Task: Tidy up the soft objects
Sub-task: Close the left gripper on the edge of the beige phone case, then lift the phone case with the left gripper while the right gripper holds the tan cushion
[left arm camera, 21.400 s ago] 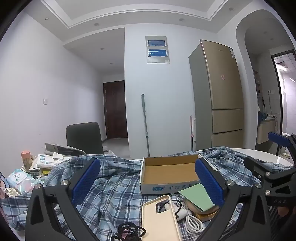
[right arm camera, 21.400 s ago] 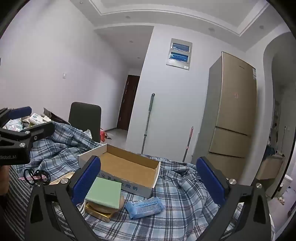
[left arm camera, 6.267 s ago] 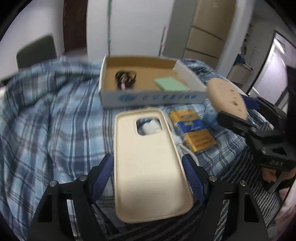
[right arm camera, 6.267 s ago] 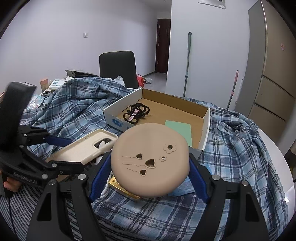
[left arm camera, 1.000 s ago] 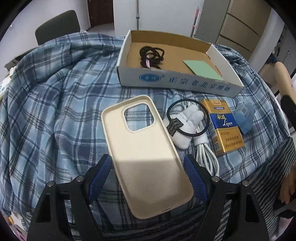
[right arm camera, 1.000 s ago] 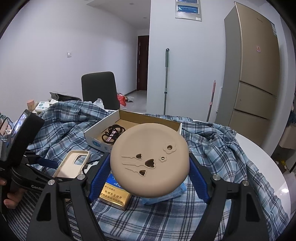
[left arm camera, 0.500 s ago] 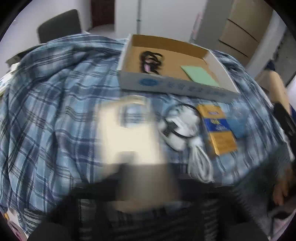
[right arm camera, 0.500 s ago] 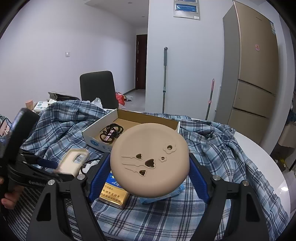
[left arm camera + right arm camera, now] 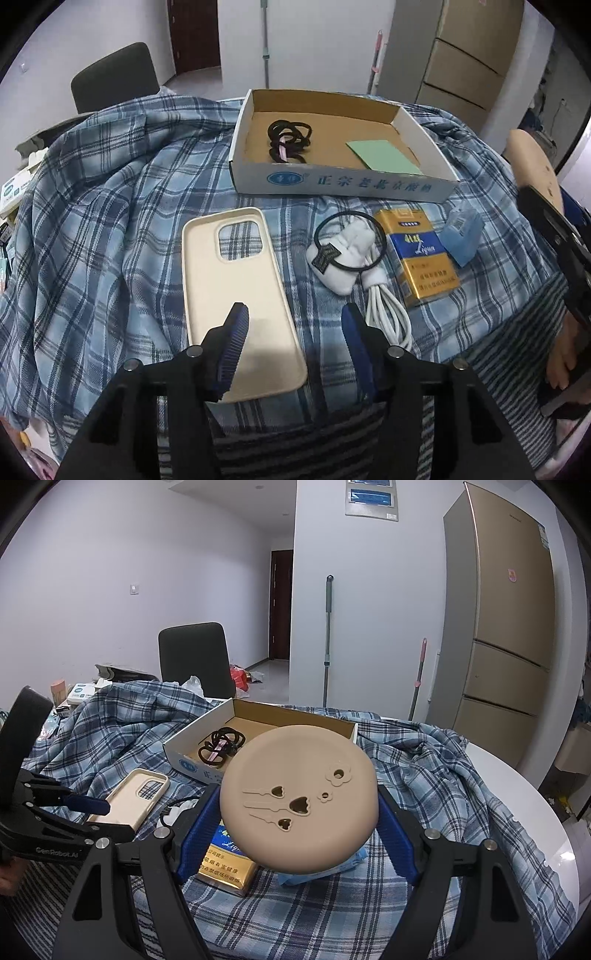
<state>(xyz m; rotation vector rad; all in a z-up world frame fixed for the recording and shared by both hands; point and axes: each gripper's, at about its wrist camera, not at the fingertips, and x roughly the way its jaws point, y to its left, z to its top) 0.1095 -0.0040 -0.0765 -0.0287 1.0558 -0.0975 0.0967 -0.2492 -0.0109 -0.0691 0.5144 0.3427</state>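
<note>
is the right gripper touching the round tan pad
Touching. The right wrist view shows the right gripper with both blue fingers pressed against the sides of the round tan pad, holding it above the plaid cloth.

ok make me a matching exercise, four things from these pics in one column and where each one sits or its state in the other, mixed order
Things:
1. hair ties
2. phone case
3. round tan pad
4. cigarette pack

Places or states:
A. clamped in the right gripper
B. inside the cardboard box
C. flat on the plaid cloth, below the open left gripper
D. on the cloth beside the white cable

Pairs: 1-B, 2-C, 3-A, 4-D
</note>
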